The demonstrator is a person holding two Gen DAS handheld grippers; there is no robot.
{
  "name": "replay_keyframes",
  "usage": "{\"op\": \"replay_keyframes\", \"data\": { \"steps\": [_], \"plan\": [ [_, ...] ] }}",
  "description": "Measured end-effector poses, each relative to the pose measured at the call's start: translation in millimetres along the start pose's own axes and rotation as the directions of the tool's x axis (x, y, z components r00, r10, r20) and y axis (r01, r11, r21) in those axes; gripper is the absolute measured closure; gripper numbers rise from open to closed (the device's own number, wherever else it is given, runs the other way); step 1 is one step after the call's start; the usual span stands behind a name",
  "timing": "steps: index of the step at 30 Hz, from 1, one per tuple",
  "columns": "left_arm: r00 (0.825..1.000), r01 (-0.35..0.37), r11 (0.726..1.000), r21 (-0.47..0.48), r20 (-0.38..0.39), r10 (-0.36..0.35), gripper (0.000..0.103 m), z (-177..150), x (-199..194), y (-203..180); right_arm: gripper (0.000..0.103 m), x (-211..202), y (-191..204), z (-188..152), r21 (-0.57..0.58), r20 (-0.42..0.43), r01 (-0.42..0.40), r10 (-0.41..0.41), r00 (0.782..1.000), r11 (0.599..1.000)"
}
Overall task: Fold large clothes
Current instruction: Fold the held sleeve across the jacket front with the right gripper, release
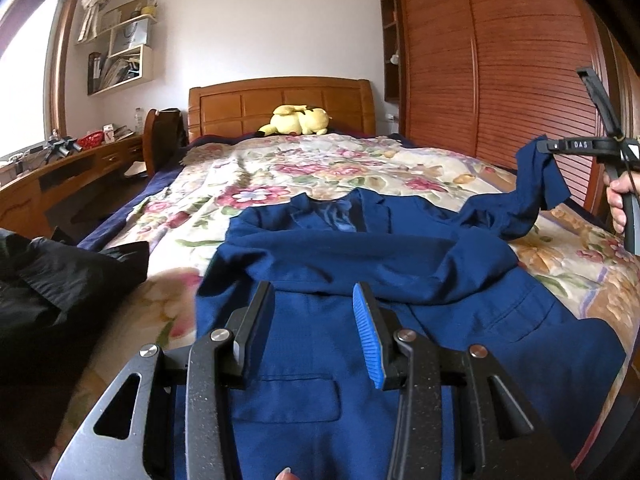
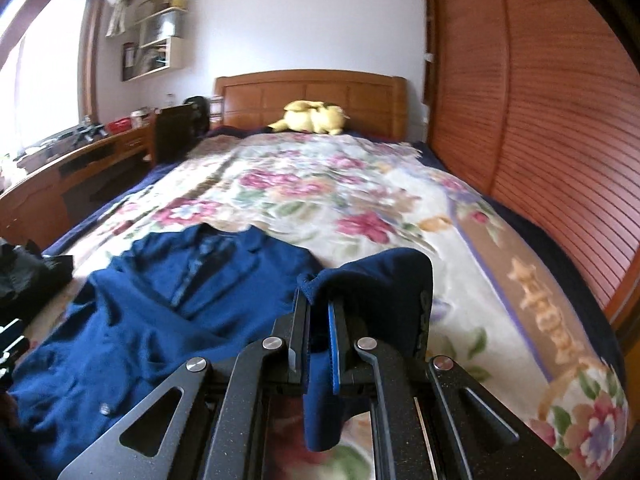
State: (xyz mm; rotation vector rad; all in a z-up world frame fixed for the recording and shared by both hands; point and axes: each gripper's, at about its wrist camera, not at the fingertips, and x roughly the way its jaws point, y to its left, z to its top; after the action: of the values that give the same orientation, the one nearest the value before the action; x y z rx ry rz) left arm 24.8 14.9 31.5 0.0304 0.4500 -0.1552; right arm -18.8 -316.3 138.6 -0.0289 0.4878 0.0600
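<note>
Floral bedspread [image 1: 304, 184] bears blue jacket [image 1: 360, 264]; right claw [image 2: 318, 304] clamps its sleeve [image 2: 384, 280], left claw [image 1: 314, 300] gapes above.

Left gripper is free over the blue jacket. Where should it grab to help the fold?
Probably the jacket's left side edge, approached from the left: it lies flat and free on the bedspread, opposite the sleeve the right gripper holds.

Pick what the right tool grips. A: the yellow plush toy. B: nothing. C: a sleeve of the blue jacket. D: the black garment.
C: the right tool is shut on a sleeve of the blue jacket, lifted off the floral bedspread.
</note>
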Motion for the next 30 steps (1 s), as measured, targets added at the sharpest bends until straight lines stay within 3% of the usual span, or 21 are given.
{"op": "replay_keyframes", "data": {
  "steps": [16,19,22,27,29,30],
  "plan": [
    [0.999,-0.025,0.998,-0.063,0.024,0.027,0.061,-0.9,-14.1,36.5,0.096,18.9,96.6,56.7,-0.174,0.065,-0.156,0.169,0.983,0.972],
    [0.999,-0.031,0.997,-0.074,0.023,0.033,0.061,-1.2,-15.5,43.2,0.096,28.5,115.9,60.4,-0.193,0.05,-0.193,0.206,0.977,0.962],
    [0.999,-0.037,0.996,-0.084,0.024,0.039,0.061,-2.0,-16.4,48.3,0.096,41.5,123.9,56.8,-0.184,-0.024,-0.244,0.243,0.97,0.952],
    [0.999,-0.043,0.995,-0.088,0.019,0.045,0.061,-3.7,-17.4,53.3,0.08,53.2,123.3,40.2,-0.198,-0.087,-0.28,0.267,0.96,0.94],
    [0.999,-0.045,0.995,-0.089,0.017,0.047,0.061,-3.9,-17.2,54.1,0.054,53.0,117.6,35.7,-0.201,-0.094,-0.29,0.276,0.957,0.936],
    [0.999,-0.046,0.995,-0.089,0.017,0.048,0.061,-4.0,-17.3,54.3,0.053,54.1,120.6,36.3,-0.207,-0.096,-0.281,0.266,0.959,0.937]
  ]
}}
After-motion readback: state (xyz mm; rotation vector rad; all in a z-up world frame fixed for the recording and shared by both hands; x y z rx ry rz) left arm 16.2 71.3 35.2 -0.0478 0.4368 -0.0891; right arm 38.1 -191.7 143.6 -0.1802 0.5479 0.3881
